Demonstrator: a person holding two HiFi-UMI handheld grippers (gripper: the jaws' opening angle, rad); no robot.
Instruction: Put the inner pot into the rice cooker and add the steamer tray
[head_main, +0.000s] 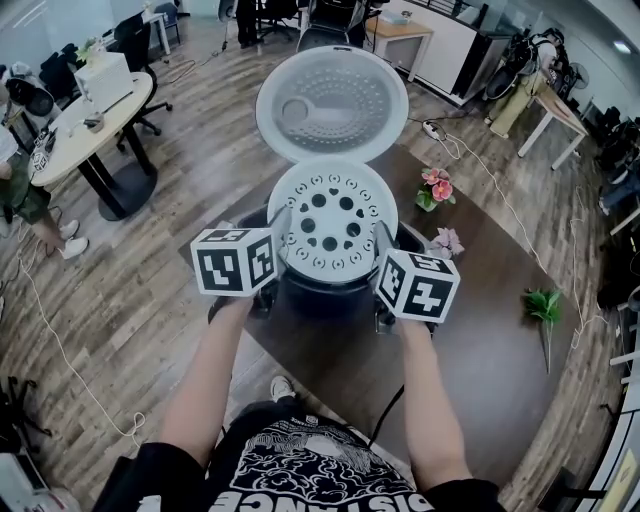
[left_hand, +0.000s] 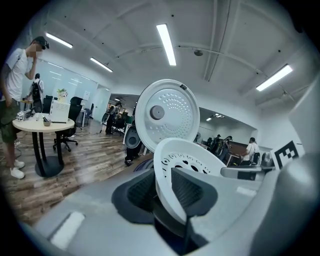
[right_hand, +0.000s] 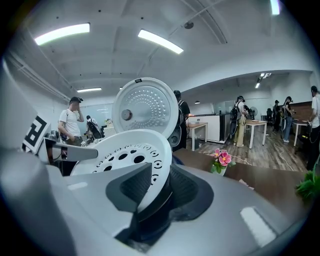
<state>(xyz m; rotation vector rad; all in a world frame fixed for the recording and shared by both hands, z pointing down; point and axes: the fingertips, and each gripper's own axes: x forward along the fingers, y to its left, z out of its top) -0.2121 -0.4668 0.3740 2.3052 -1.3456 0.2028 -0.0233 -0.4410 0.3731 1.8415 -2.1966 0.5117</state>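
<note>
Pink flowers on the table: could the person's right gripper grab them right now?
Probably not yet. The right gripper is clamped on the steamer tray, so it must let go first. Otherwise the table toward the pink flowers looks free.

Left arm (head_main: 205, 385): bare, stretched out to the front, a little bent.
Right arm (head_main: 432, 400): bare, stretched out the same way, next to the left arm but not touching it.
Left hand (head_main: 234, 306): wrapped round its tool, mostly hidden under the marker cube.
Right hand (head_main: 412, 326): the same, tucked under its own cube.
Left gripper (head_main: 272, 280): points forward and a bit down. Its jaws pinch the left edge of the steamer tray (head_main: 330, 225), one pad on each side of the rim.
Right gripper (head_main: 382, 290): points forward and a bit down. Its jaws pinch the right edge the same way.
</note>
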